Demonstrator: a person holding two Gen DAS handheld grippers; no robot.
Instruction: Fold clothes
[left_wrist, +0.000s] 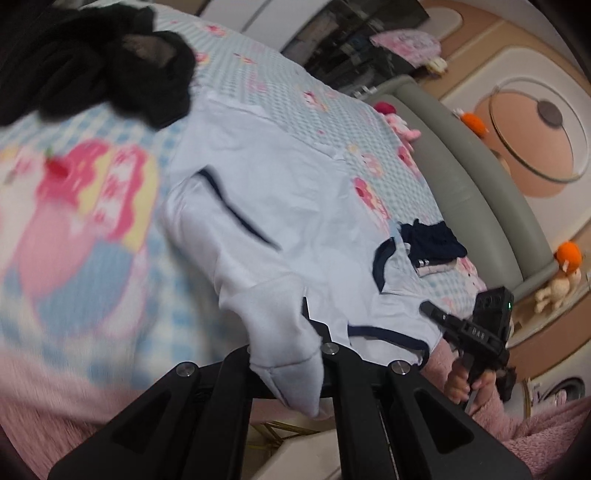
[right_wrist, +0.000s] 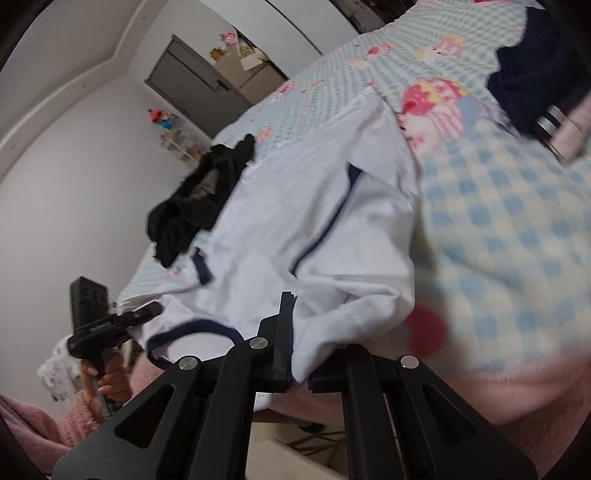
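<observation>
A pale blue T-shirt (left_wrist: 277, 184) with navy trim lies spread on the checked bed sheet (left_wrist: 277, 81). My left gripper (left_wrist: 297, 323) is shut on one near shoulder of it, and the sleeve fabric drapes over its fingers. To the right, a hand in a fluffy pink sleeve holds my right gripper (left_wrist: 430, 308) at the shirt's other shoulder. In the right wrist view the T-shirt (right_wrist: 295, 206) hangs from my right gripper (right_wrist: 295, 332), which is shut on the fabric beside the navy collar. My left gripper (right_wrist: 153, 310) pinches the shirt's edge at the left.
A crumpled black garment (left_wrist: 110, 62) (right_wrist: 192, 206) lies on the bed beyond the shirt. Folded navy clothes (left_wrist: 432, 240) (right_wrist: 528, 74) sit near the grey headboard (left_wrist: 461, 177). Plush toys (left_wrist: 557, 280) stand past the headboard. A pink blanket (left_wrist: 55, 387) borders the near edge.
</observation>
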